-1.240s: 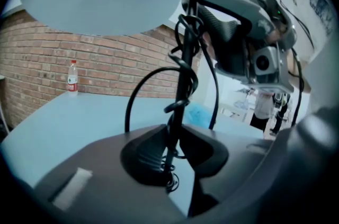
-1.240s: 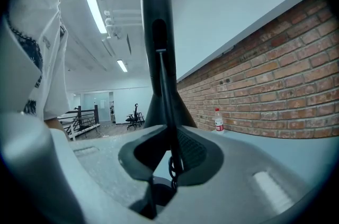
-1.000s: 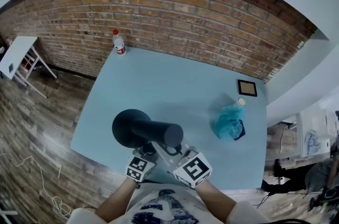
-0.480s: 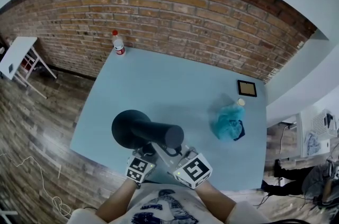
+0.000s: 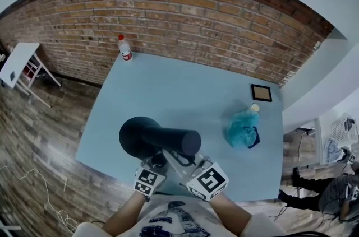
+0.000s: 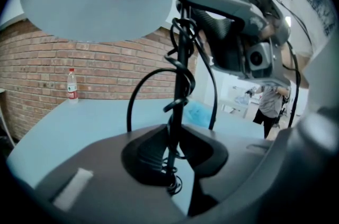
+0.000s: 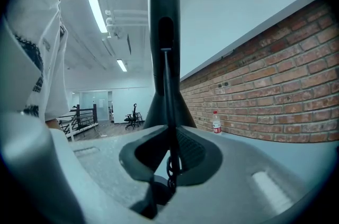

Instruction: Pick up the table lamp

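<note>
The black table lamp hangs tilted over the near edge of the light-blue table, its round base to the left and its cylindrical shade to the right. Both grippers meet under it near my body. My left gripper is shut on the thin stem, which has a black cord coiled round it. My right gripper is shut on the same stem, with the dark shade rising beyond its jaws. The right gripper's body shows in the left gripper view.
A water bottle stands at the table's far left corner against the brick wall. A crumpled teal bag and a small black-framed square lie at the right. A white side table stands on the floor at left. A person stands further off.
</note>
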Demonstrator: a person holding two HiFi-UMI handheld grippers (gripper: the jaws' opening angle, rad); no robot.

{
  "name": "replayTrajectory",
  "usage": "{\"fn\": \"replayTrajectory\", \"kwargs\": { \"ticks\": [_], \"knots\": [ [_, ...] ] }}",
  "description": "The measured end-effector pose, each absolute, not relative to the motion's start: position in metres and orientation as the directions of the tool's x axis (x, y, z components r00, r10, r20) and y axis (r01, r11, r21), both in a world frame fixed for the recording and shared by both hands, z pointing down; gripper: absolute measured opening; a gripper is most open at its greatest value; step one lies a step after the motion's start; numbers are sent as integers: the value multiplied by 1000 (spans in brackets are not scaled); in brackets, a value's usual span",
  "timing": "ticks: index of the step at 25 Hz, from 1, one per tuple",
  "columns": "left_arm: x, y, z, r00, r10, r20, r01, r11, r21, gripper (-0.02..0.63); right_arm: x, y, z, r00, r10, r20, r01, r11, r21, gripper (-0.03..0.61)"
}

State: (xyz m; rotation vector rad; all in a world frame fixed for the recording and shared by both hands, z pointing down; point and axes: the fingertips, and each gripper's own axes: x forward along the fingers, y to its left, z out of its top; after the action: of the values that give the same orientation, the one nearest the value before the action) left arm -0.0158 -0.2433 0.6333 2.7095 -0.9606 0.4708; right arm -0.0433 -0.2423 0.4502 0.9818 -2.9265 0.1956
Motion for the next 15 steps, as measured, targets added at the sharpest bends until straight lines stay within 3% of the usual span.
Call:
{"fn": "replayTrajectory", "kwargs": {
  "ticks": [15],
  "knots": [
    [-15, -250, 583, 735, -579, 351, -635, -771, 57, 64, -41, -239, 398, -796, -603, 46, -605, 792, -78, 37]
  ]
}}
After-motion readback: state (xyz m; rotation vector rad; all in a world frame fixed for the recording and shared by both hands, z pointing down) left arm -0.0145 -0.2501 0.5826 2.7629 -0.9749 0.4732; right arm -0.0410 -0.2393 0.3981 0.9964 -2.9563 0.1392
